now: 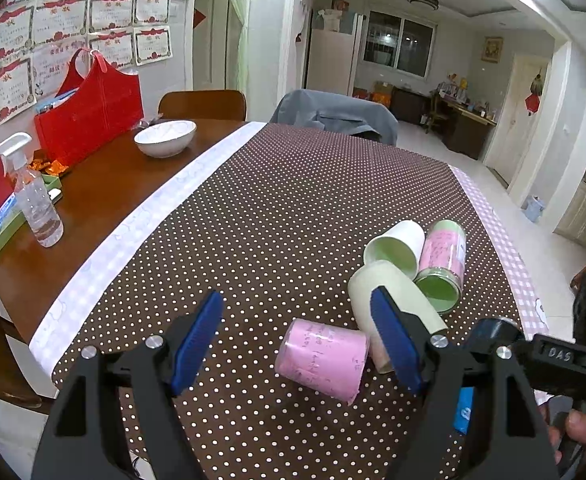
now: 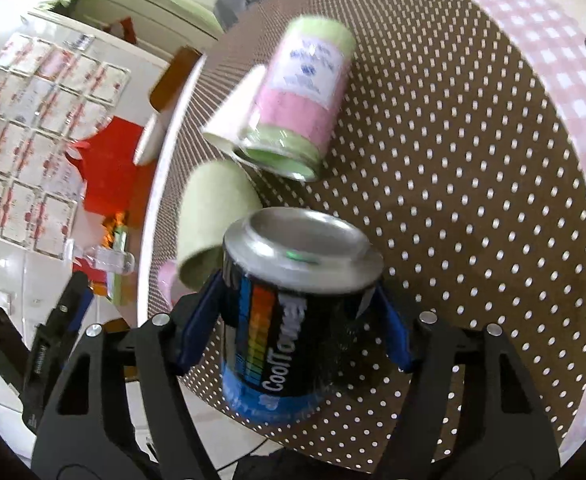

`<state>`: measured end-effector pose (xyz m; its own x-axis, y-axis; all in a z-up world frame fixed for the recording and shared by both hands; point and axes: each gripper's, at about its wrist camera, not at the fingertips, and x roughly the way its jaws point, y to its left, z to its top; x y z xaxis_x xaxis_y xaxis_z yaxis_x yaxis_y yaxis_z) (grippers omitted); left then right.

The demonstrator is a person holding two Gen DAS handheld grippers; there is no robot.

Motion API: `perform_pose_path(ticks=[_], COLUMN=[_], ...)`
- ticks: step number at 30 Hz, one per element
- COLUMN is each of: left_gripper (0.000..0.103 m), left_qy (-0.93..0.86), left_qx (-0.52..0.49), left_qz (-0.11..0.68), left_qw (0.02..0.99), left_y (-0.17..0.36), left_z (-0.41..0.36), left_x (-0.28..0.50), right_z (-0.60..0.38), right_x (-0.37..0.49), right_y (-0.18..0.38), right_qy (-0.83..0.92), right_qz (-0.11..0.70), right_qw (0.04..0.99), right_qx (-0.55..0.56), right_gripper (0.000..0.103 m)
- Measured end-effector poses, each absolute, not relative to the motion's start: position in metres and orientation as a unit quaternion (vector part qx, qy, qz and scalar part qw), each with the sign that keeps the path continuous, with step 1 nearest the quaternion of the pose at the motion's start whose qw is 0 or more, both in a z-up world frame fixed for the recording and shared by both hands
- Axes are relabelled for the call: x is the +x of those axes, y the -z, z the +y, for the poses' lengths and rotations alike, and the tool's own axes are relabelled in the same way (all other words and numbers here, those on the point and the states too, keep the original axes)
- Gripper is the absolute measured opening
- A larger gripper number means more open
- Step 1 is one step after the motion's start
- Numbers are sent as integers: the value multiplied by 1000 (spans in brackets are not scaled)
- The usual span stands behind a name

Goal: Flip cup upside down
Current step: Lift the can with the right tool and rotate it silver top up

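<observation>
In the right wrist view my right gripper (image 2: 293, 320) is shut on a black and blue printed cup (image 2: 281, 340), held above the dotted tablecloth (image 2: 473, 200) with its silver end (image 2: 297, 248) pointing away from the camera. This view is rolled sideways and blurred. My left gripper (image 1: 299, 340) stands open just above the cloth, and a pink cup (image 1: 321, 360) lies on its side between the pads. A cream cup (image 1: 393, 308), a white cup with a green inside (image 1: 393, 248) and a pink-and-green cup (image 1: 443, 264) also lie on their sides, bunched together.
On the bare wood at the left are a white bowl (image 1: 165, 138), a spray bottle (image 1: 37, 200) and a red bag (image 1: 89, 116). Chairs stand at the far edge. The cloth's checked border (image 1: 505, 264) marks the table's right edge. A hand (image 1: 585, 428) holds the right gripper's handle.
</observation>
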<state>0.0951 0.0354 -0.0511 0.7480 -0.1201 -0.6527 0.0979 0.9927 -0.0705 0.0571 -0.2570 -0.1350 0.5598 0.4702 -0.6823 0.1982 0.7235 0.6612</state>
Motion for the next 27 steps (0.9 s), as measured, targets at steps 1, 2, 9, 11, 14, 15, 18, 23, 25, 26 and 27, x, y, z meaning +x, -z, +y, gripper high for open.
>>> perform_pose_path(ticks=[1, 2, 9, 11, 14, 15, 18, 23, 25, 26, 27], left_gripper=[75, 75, 75, 75, 75, 75, 75, 75, 75, 75, 75], left_qy=[57, 56, 52, 51, 48, 47, 44, 40, 39, 38, 37], left_qx=[-16, -15, -10, -10, -9, -10, -10, -12, -13, -13, -14], left_qz=[350, 349, 344, 342, 340, 339, 337, 336, 335, 335, 335], left_qw=[935, 935, 938, 938, 939, 940, 941, 941, 941, 941, 941], left_y=[50, 50, 45, 44, 43, 42, 41, 41, 41, 41, 41], left_z=[35, 35, 32, 31, 31, 32, 33, 34, 35, 35, 35], left_x=[95, 94, 89, 88, 87, 86, 85, 83, 82, 82, 82], right_z=[-259, -261, -263, -258, -247, -241, -231, -214, -212, -211, -210], right_x=[56, 54, 49, 49, 51, 53, 59, 67, 68, 70, 70], right_y=[132, 127, 95, 85, 75, 73, 73, 84, 89, 91, 92], right_qy=[-84, -85, -51, -37, -23, -17, -7, 3, 4, 6, 7], right_qz=[453, 443, 391, 377, 364, 361, 358, 366, 372, 374, 375], right_qw=[811, 818, 875, 893, 912, 918, 926, 928, 927, 926, 926], right_qx=[360, 357, 282, 242, 189, 166, 123, 65, 54, 48, 43], right_gripper=[68, 68, 67, 67, 67, 67, 67, 67, 67, 67, 67])
